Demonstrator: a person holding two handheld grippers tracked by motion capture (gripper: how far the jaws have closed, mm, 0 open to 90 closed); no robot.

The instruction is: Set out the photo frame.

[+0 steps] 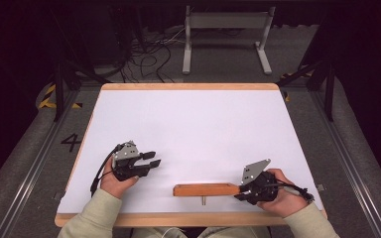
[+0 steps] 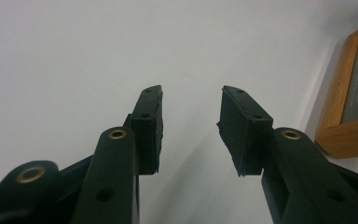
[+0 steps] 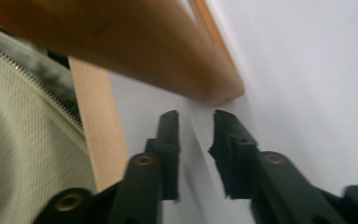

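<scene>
Wooden block [image 1: 206,190] lies near the table's [image 1: 188,119] front edge, right gripper [image 1: 241,191] at its end with jaws narrowly apart and gripping nothing, left gripper [image 1: 153,158] part-open and empty well apart; grasp still to do.

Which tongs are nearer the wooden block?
Right. The right tongs sit at the wooden block's right end; the left tongs are apart, up-left of it.
</scene>
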